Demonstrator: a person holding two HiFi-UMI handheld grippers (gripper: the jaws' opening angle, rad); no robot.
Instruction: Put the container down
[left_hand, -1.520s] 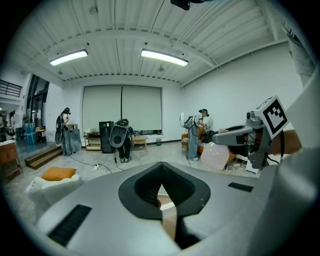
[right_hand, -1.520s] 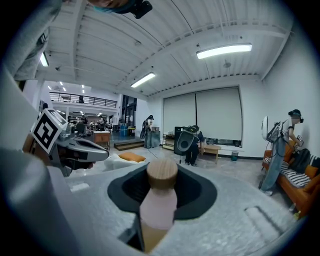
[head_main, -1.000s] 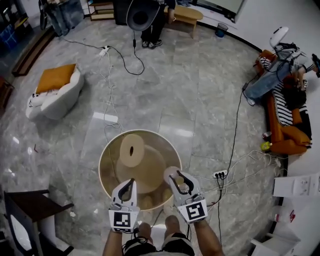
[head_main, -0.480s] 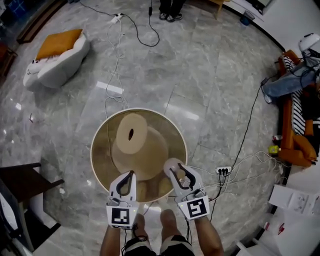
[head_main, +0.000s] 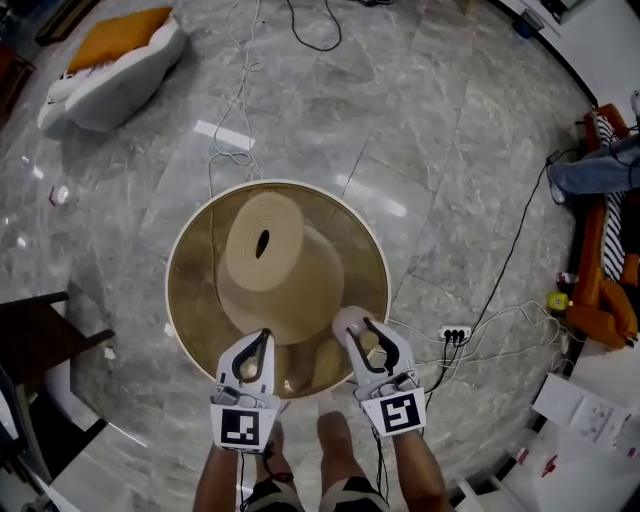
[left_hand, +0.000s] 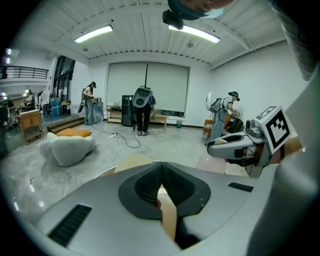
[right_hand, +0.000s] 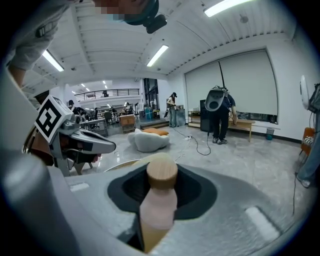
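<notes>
Container (right_hand: 159, 197), a pale pink bottle with a wooden cap, is pinched between the pads of the right gripper (head_main: 360, 342) above the near edge of the round amber table (head_main: 345, 228), while the left gripper (head_main: 258, 345), jaws pressed together at the tips, hovers beside it over that same edge.
</notes>
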